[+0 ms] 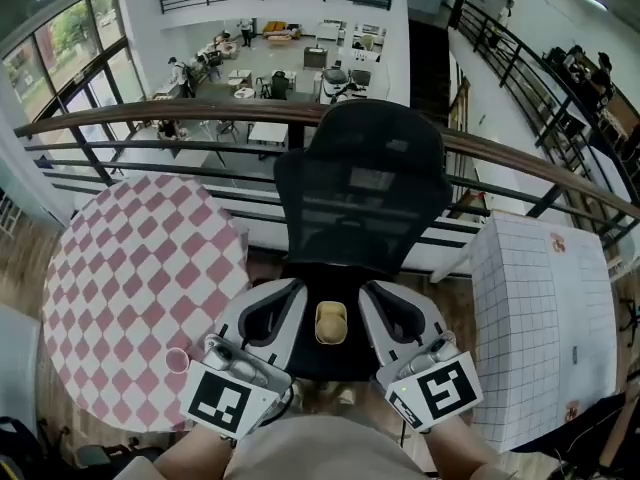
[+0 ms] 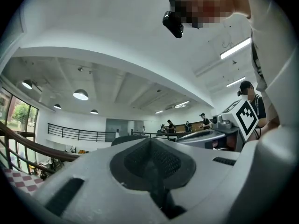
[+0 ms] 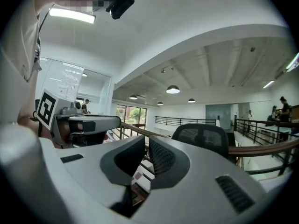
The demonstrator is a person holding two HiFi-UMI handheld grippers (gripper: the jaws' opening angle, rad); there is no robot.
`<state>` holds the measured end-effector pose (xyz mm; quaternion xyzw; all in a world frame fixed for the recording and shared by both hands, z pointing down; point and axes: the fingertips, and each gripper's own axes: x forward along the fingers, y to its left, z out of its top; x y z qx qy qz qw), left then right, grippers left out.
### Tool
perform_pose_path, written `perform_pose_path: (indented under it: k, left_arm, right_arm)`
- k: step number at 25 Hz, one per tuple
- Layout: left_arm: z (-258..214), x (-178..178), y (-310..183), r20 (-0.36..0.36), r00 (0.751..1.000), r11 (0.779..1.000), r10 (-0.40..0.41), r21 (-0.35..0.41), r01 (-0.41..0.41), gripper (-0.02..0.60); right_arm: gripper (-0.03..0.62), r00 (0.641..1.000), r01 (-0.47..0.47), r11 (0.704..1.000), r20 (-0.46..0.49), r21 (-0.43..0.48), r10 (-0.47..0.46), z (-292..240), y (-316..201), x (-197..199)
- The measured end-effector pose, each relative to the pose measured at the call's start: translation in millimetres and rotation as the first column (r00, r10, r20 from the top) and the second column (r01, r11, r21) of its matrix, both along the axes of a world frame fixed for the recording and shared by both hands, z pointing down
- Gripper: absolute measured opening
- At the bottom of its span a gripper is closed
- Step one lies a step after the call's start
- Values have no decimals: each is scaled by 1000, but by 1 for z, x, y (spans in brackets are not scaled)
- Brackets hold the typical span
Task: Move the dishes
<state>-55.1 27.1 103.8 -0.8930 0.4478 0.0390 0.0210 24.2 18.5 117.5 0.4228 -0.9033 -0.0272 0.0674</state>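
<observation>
At six o'clock in the head view, the left gripper (image 1: 288,294) and right gripper (image 1: 376,294) flank a tan dish (image 1: 331,323) over the black chair (image 1: 360,183); whether the dish rests on the seat is unclear. Left gripper view: jaws together, empty. Right gripper view: jaws a slit apart, nothing between, dish unseen.

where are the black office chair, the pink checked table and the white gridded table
black office chair (image 1: 360,183), head view, mesh backrest
pink checked table (image 1: 140,268), head view, bare tabletop
white gridded table (image 1: 540,328), head view, bare tabletop
</observation>
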Motion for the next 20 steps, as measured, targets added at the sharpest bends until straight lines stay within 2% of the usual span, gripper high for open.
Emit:
perform_pose_path:
  k: [5, 8, 12, 20]
  left_arm:
    - [7, 34, -8, -10, 998, 998, 55, 18, -55, 14]
    - [2, 38, -12, -25, 998, 996, 63, 72, -61, 14]
    - [17, 41, -18, 3, 997, 996, 79, 32, -79, 14]
    - [50, 37, -41, 31, 998, 998, 50, -47, -48, 14]
  right_arm:
    - [35, 997, -74, 997, -13, -16, 74, 12, 2, 42]
    - [35, 995, -96, 995, -14, -18, 96, 15, 0, 51]
    - [35, 994, -107, 994, -20, -18, 107, 22, -7, 55]
    - [35, 997, -73, 989, -40, -129, 69, 63, -22, 54]
